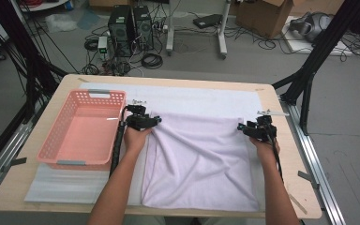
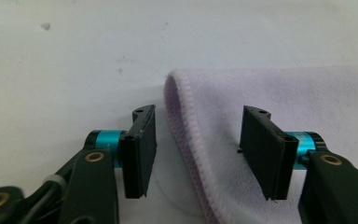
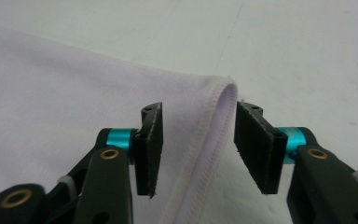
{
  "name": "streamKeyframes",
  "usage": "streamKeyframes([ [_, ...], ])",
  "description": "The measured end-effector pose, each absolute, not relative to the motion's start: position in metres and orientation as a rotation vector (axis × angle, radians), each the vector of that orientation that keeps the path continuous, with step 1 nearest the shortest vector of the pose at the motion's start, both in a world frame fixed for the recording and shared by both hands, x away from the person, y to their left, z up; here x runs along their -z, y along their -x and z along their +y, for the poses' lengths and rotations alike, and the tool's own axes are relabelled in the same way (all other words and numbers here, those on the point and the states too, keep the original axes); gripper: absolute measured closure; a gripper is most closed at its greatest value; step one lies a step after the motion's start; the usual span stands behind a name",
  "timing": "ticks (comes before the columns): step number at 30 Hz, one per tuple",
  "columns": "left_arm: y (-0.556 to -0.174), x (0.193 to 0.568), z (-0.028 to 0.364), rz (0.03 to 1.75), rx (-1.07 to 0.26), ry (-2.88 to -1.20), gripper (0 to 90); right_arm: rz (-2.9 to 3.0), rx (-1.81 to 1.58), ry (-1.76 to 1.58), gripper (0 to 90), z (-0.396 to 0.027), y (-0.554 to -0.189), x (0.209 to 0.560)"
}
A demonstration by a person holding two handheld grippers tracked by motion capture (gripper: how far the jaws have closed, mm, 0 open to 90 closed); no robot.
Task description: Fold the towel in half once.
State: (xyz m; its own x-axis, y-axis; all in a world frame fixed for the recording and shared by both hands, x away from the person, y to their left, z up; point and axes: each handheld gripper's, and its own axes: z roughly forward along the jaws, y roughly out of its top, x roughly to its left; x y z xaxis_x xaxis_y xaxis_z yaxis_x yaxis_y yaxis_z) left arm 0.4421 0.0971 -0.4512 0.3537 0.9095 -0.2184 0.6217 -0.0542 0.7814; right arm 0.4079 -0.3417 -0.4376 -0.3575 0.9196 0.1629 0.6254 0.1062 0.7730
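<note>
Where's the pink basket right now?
In the high view the pink basket sits on the table's left side, just left of the left gripper and the lilac towel.

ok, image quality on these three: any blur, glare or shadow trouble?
High view: soft, even light, lilac towel readable. Left gripper view: towel hem sharp, no glare. Right gripper view: stitched hem crisp, white cover slightly washed out.
</note>
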Motion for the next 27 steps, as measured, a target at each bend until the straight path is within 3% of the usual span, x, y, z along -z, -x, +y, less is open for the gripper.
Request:
streamKeyframes([
  [3, -0.445, 0.451, 0.095, 1.335, -0.439, -1.793, 48.0, 2.036, -0.981, -1.535, 51.3, -0.335, -0.416, 0.445],
  [4, -0.445, 0.452, 0.094, 1.317, -0.457, -1.809, 54.6, 2.029, -0.957, -1.543, 53.8, -0.334, -0.416, 0.447],
  [6, -0.445, 0.452, 0.093, 1.318, -0.471, -1.816, 64.5, 2.003, -0.951, -1.567, 68.0, -0.333, -0.416, 0.446],
  [7, -0.445, 0.453, 0.095, 1.291, -0.411, -1.808, 77.4, 2.020, -0.980, -1.566, 82.1, -0.333, -0.416, 0.446],
  [8, -0.446, 0.453, 0.095, 1.312, -0.397, -1.799, 84.7, 2.028, -1.015, -1.571, 84.1, -0.333, -0.416, 0.447],
  [19, -0.448, 0.439, 0.101, 1.260, -0.468, -1.525, 86.0, 1.910, -1.023, -1.436, 86.4, -0.346, -0.426, 0.428],
  [22, -0.456, 0.430, 0.097, 1.224, -0.474, -1.604, 85.9, 1.877, -1.029, -1.431, 86.4, -0.348, -0.434, 0.417],
  [24, -0.457, 0.426, 0.093, 1.190, -0.530, -1.549, 85.2, 1.843, -1.038, -1.444, 86.1, -0.349, -0.439, 0.414],
  [25, -0.459, 0.426, 0.092, 1.218, -0.517, -1.552, 83.8, 1.827, -1.044, -1.455, 85.7, -0.349, -0.442, 0.415],
  [27, -0.461, 0.432, 0.092, 1.275, -0.488, -1.581, 71.1, 1.823, -1.042, -1.492, 80.9, -0.348, -0.446, 0.419],
])
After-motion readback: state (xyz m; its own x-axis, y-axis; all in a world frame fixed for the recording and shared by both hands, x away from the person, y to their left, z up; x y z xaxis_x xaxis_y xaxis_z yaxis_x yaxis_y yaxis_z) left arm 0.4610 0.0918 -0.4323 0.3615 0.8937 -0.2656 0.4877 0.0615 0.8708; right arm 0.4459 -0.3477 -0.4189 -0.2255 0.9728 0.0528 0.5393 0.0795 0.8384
